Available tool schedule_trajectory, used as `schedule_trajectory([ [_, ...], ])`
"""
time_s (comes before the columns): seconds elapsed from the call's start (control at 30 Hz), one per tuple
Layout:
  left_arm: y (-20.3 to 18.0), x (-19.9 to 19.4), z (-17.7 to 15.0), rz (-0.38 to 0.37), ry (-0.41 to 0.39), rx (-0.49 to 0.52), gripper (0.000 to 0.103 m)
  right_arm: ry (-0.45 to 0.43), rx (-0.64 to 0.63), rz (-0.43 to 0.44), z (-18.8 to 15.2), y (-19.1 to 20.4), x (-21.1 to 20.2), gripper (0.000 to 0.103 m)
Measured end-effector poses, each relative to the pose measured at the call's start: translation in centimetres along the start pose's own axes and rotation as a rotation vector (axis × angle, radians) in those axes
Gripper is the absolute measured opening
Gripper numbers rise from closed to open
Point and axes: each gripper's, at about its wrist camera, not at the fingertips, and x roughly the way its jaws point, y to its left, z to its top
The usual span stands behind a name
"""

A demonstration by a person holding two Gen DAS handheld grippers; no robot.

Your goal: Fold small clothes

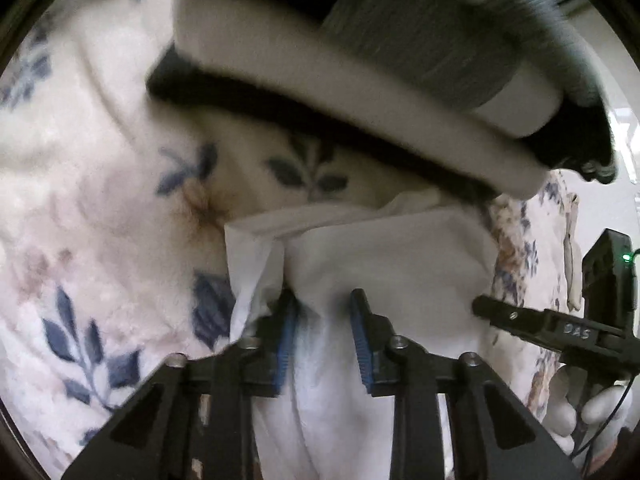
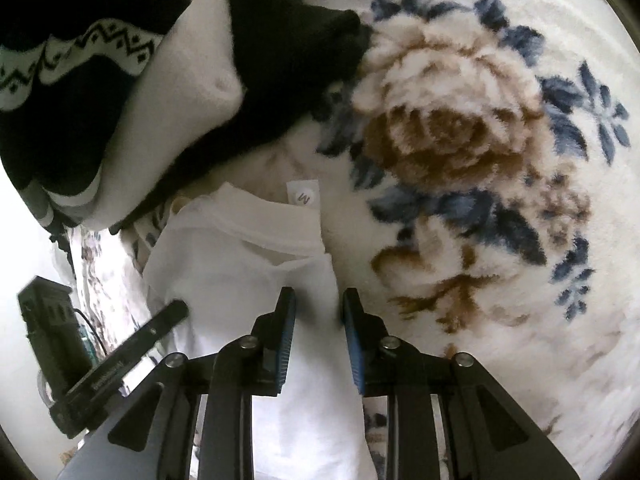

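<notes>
A white garment point(image 1: 384, 248) lies on a floral blanket, folded narrow, and its collar carries a size tag point(image 2: 304, 197). My left gripper point(image 1: 324, 296) stands over its left part. The jaws are apart, white cloth fills the gap, and creases bunch at the left pad. My right gripper point(image 2: 318, 294) is over the garment's point(image 2: 240, 264) right edge, jaws apart, with cloth lying between the pads and not pinched. Each gripper appears in the other's view: the right one's finger point(image 1: 520, 318), the left one's finger point(image 2: 160, 322).
A stack of folded clothes point(image 2: 180, 80) in black, white and grey sits just beyond the garment, and it looms across the top of the left wrist view point(image 1: 360, 92). The fleece blanket point(image 2: 460, 132) spreads right. A gloved hand point(image 1: 600, 408) holds the right gripper.
</notes>
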Motion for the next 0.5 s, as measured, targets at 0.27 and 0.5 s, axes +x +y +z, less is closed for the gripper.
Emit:
schedule_trajectory([
  [0.27, -0.1, -4.2, 0.0, -0.030, -0.108, 0.006, 0.002, -0.010, -0.034, -0.010, -0.1, 0.5, 0.1, 0.026],
  [0.5, 3.4, -2.1, 0.7, 0.012, -0.037, -0.050, 0.003, -0.001, -0.062, -0.025, 0.5, 1.1, 0.1, 0.026],
])
